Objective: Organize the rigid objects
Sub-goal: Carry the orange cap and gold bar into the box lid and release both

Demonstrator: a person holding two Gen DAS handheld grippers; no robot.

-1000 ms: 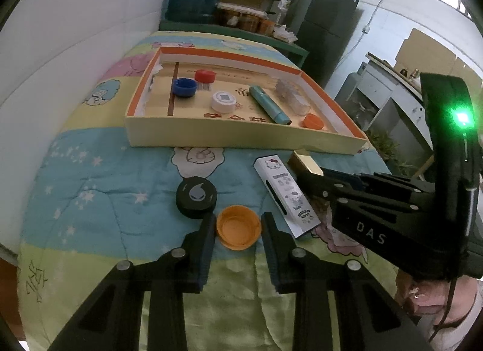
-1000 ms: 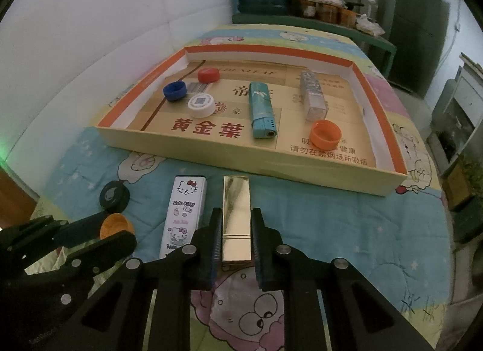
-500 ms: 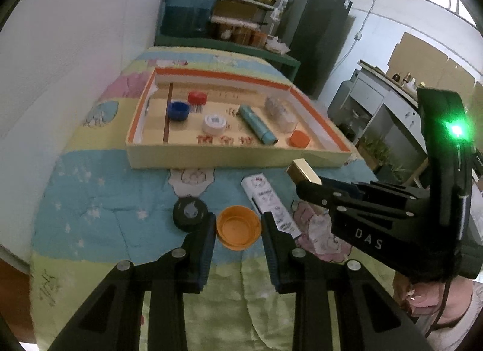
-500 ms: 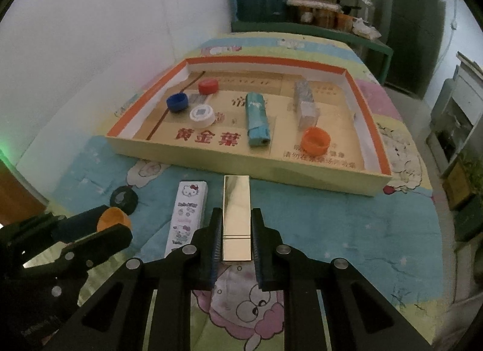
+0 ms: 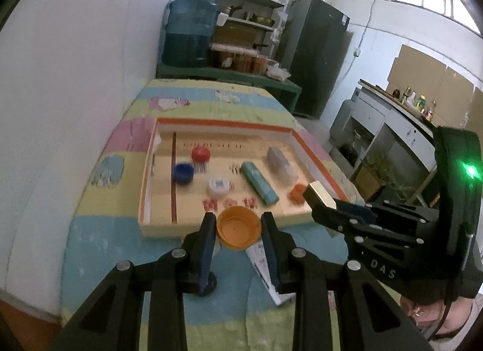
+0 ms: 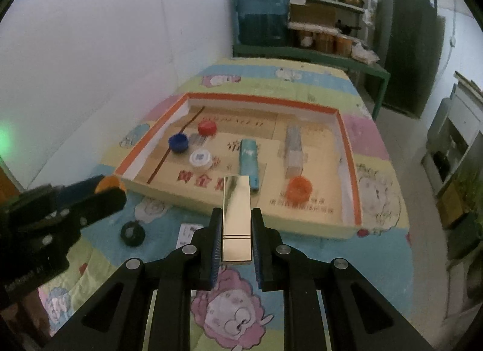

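Above the quilted bed, the left gripper [image 5: 238,227] has its jaws clenched on an orange cap [image 5: 239,226] and the right gripper [image 6: 236,240] grips a gold bar [image 6: 236,215], both short of the tray [image 6: 350,221]. Each should clear the near wall, then go down into bare floor, away from the teal lighter [image 6: 249,157] and other caps. A black cap [image 6: 132,233] and a white box [image 5: 259,263] lie on the bed.

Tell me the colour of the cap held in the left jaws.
Orange: the cap is an open orange lid, clearest in the left wrist view.
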